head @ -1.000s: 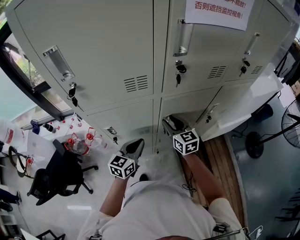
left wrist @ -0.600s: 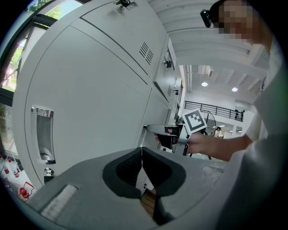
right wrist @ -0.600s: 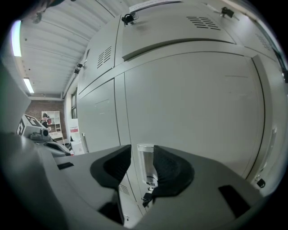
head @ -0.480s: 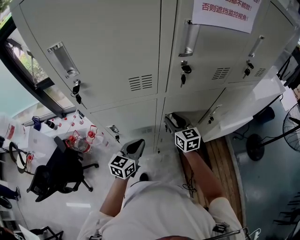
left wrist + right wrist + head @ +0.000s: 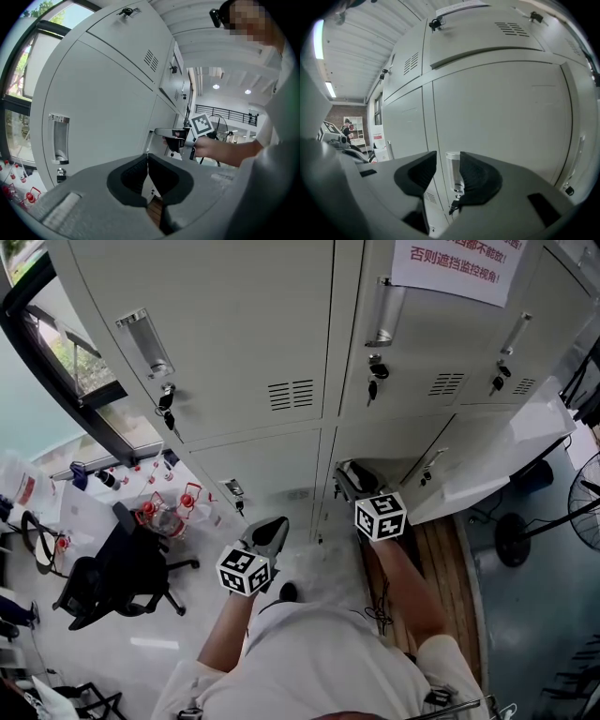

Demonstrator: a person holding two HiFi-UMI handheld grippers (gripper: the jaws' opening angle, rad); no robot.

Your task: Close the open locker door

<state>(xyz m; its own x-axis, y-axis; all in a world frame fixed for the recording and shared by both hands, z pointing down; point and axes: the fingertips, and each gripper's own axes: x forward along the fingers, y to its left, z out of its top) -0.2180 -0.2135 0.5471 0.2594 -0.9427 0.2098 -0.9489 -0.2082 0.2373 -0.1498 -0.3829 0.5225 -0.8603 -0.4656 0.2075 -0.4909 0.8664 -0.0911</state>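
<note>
A bank of grey lockers (image 5: 244,324) fills the head view. One lower door (image 5: 487,451) at the right stands swung out from the bank, its handle (image 5: 428,463) on the near edge. My right gripper (image 5: 347,474) hangs close before the lower middle locker, left of that door, jaws open and empty. In the right gripper view a closed door's handle (image 5: 453,171) and its key show beyond the right gripper (image 5: 447,161). My left gripper (image 5: 272,526) is lower and to the left, shut on nothing; in the left gripper view the left gripper (image 5: 147,157) has its pads touching.
A black office chair (image 5: 122,568) and red-capped bottles (image 5: 164,512) sit on the floor at the left, by a dark window frame (image 5: 66,352). A wooden floor strip (image 5: 441,559) runs under the open door. A fan (image 5: 562,521) stands at the right.
The head view has shifted a little, so the lockers sit further right and lower. Both grippers keep about the same places and the same jaw states.
</note>
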